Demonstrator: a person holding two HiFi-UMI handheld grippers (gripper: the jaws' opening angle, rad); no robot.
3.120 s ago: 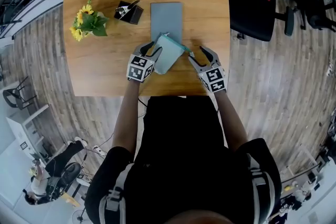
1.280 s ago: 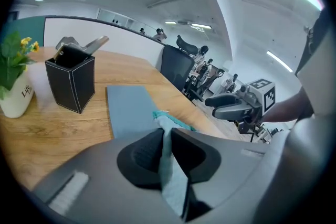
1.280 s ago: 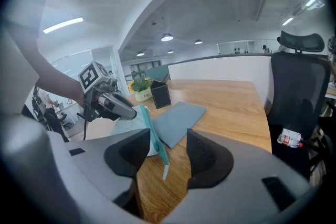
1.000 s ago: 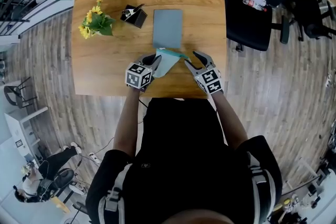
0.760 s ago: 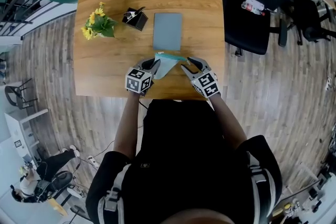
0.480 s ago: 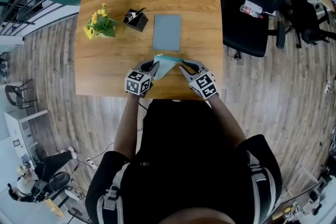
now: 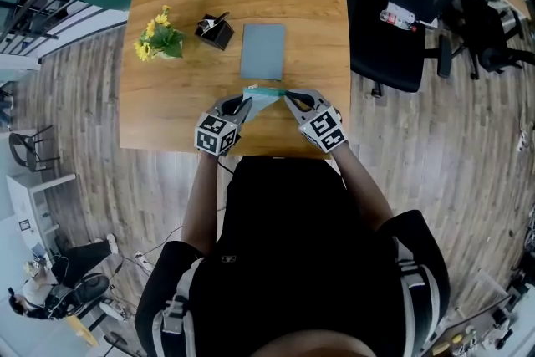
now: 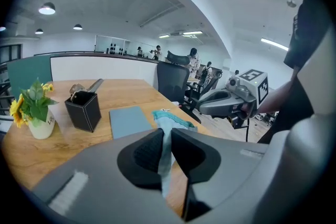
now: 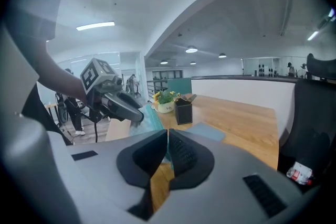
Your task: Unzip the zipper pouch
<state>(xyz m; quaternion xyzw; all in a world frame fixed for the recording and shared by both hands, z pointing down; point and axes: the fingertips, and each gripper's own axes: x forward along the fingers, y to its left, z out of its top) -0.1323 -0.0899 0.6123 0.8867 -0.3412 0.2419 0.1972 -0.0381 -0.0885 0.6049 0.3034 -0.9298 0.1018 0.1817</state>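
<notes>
A light-blue zipper pouch [image 7: 264, 96] with a teal zipper edge hangs between both grippers above the table's near edge. My left gripper [image 7: 243, 103] is shut on its left end; in the left gripper view the fabric [image 8: 168, 119] runs down between the pads [image 8: 148, 151]. My right gripper [image 7: 289, 99] is at the pouch's right end, its jaws closing tight on the teal zipper end. In the right gripper view only a thin teal strip [image 9: 167, 148] shows between the pads, and the pouch [image 9: 149, 116] stretches toward the left gripper [image 9: 124, 105].
On the wooden table [image 7: 175, 109] lie a grey flat pad [image 7: 262, 51], a black holder with tools [image 7: 214, 29] and a pot of yellow flowers [image 7: 158, 40]. A black office chair [image 7: 393, 21] stands at the table's right side. The person's body is close to the near edge.
The right gripper has moved left to the pouch's right end, and its jaws have gone from wide open to shut. The left gripper kept its hold.
</notes>
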